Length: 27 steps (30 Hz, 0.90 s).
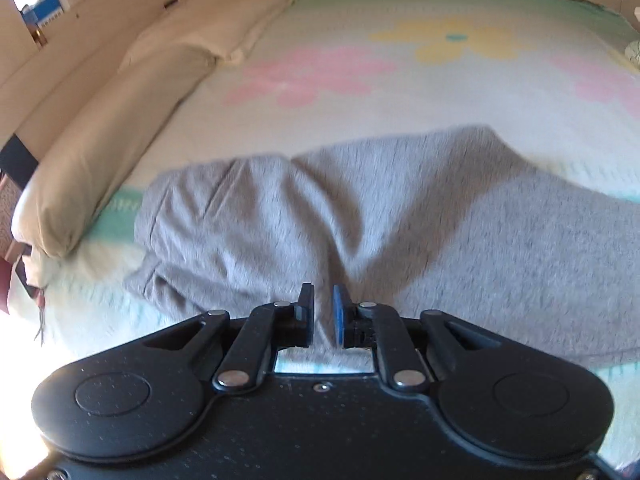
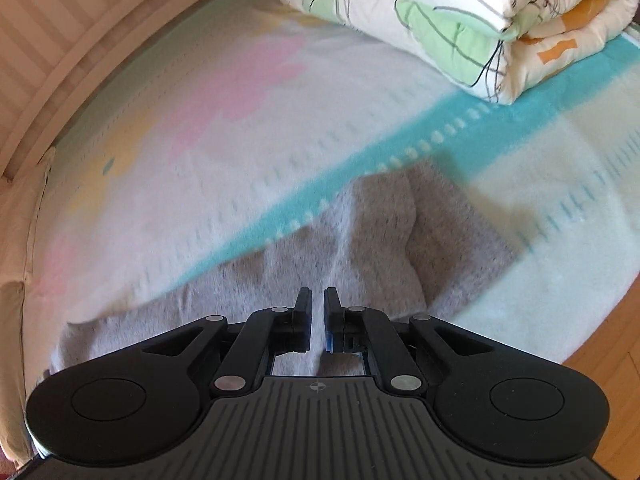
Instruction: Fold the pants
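Grey sweatpants (image 1: 400, 208) lie spread on a pastel flowered blanket (image 1: 360, 100), creased, with folds running toward my left gripper (image 1: 322, 294). That gripper hovers just over the near edge of the cloth. Its jaws stand a narrow gap apart, and grey fabric shows through the gap without being pinched. In the right wrist view the pants (image 2: 372, 232) cross a turquoise stripe of the blanket (image 2: 360, 160). My right gripper (image 2: 318, 296) hangs over them, its jaws slightly apart above a raised ridge of cloth. Both views are blurred.
A long cream pillow (image 1: 120, 140) lies along the left side of the bed against a wooden frame (image 1: 80, 40). A folded patterned duvet (image 2: 460, 20) sits at the far right of the bed. Wooden floor (image 2: 608, 344) shows past the bed's right edge.
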Tool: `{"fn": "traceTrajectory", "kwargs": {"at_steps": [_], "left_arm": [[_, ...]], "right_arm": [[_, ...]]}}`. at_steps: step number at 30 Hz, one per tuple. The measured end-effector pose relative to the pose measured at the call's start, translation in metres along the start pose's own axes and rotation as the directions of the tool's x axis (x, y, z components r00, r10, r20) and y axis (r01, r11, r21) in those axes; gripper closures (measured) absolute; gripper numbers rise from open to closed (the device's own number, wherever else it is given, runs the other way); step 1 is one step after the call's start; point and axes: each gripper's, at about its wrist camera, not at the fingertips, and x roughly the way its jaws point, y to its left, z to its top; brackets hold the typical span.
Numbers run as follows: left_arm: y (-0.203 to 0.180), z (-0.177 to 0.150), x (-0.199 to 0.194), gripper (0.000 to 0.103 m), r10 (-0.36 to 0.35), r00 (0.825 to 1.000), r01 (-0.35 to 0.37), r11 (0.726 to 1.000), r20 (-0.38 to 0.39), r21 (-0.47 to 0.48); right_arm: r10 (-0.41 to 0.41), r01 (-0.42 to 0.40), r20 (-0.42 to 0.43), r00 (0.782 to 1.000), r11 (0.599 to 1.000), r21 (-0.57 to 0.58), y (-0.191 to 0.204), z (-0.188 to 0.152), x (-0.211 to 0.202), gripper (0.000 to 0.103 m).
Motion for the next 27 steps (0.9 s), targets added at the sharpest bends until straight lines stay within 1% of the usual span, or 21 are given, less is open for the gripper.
{"fn": "traceTrajectory", "kwargs": {"at_steps": [2,3,4,7,10,12,15,18,20,21,22,23,25,27], "left_arm": [[-0.006,0.007,0.003,0.084,-0.035,0.999,0.035,0.999,0.015,0.001],[-0.013,0.009,0.004,0.084,-0.053,0.999,0.053,0.999,0.011,0.010],[-0.022,0.011,0.006,0.084,-0.080,0.997,0.080,0.997,0.001,0.025],[-0.057,0.009,0.012,0.084,-0.162,0.986,0.164,0.984,-0.043,0.067],[-0.091,0.008,0.020,0.084,-0.229,0.968,0.241,0.963,-0.105,0.117],[-0.114,0.005,0.023,0.084,-0.252,0.959,0.272,0.949,-0.133,0.161],[-0.143,-0.007,0.027,0.083,-0.267,0.948,0.303,0.924,-0.171,0.234],[-0.158,-0.016,0.042,0.084,-0.259,0.935,0.320,0.911,-0.242,0.261],[-0.162,-0.020,0.042,0.086,-0.246,0.946,0.301,0.910,-0.212,0.284],[-0.164,-0.020,0.042,0.087,-0.242,0.947,0.298,0.907,-0.212,0.297],[-0.164,-0.020,0.041,0.088,-0.243,0.946,0.299,0.909,-0.213,0.290],[-0.162,-0.020,0.042,0.088,-0.246,0.945,0.301,0.912,-0.215,0.279],[-0.160,-0.019,0.042,0.088,-0.250,0.943,0.305,0.913,-0.220,0.269],[-0.157,-0.018,0.043,0.088,-0.256,0.940,0.311,0.915,-0.225,0.258]], "right_arm": [[-0.023,0.023,0.030,0.999,1.000,0.006,-0.005,0.012,-0.003,0.095],[-0.042,0.042,0.038,0.998,0.999,0.000,-0.007,0.018,-0.003,0.095],[-0.058,0.058,0.036,0.998,0.998,-0.013,-0.010,0.023,-0.001,0.093],[-0.105,0.105,0.009,0.994,0.992,-0.063,-0.019,0.033,0.015,0.085],[-0.160,0.157,-0.018,0.987,0.983,-0.099,-0.028,0.035,0.035,0.085],[-0.158,0.153,-0.062,0.985,0.985,-0.080,-0.037,0.032,0.045,0.085],[-0.123,0.118,-0.138,0.983,0.992,-0.045,-0.049,0.019,0.052,0.085],[-0.062,0.063,-0.165,0.984,0.998,0.000,-0.059,0.009,0.044,0.085],[-0.031,0.033,-0.178,0.984,0.999,0.008,-0.064,0.004,0.039,0.084],[-0.017,0.018,-0.201,0.979,1.000,0.002,-0.064,0.002,0.039,0.084],[-0.001,0.003,-0.222,0.975,1.000,0.006,-0.064,-0.001,0.039,0.084],[0.024,-0.017,-0.245,0.969,0.999,0.029,-0.064,-0.003,0.042,0.084],[0.085,-0.056,-0.279,0.957,0.992,0.110,-0.068,-0.006,0.050,0.084],[0.149,-0.086,-0.288,0.946,0.972,0.218,-0.073,-0.008,0.059,0.084]]}}
